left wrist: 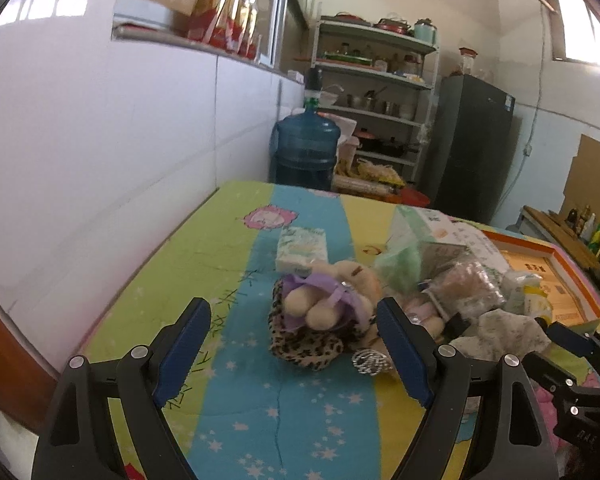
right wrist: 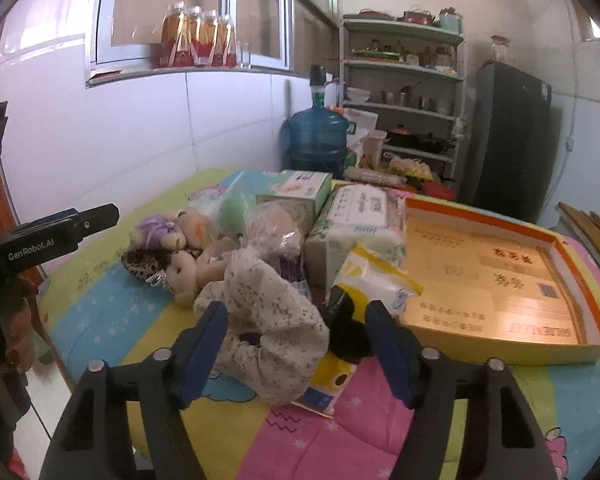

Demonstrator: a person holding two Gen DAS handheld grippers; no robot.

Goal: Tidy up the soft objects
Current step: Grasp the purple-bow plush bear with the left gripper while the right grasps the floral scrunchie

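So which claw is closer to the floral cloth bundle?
Right. The right claw is open with the floral cloth bundle between its fingers; the left claw is off to the side, facing the plush bears.

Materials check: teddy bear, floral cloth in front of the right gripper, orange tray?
Teddy bear: plush fabric, matte and fuzzy, with a satiny purple ribbon; it lies on a leopard-print cloth.
Floral cloth: soft woven fabric, probably cotton; matte, crumpled folds, small printed flowers.
Orange tray: looks like printed cardboard; thin flat walls, slight sheen, printed text inside.
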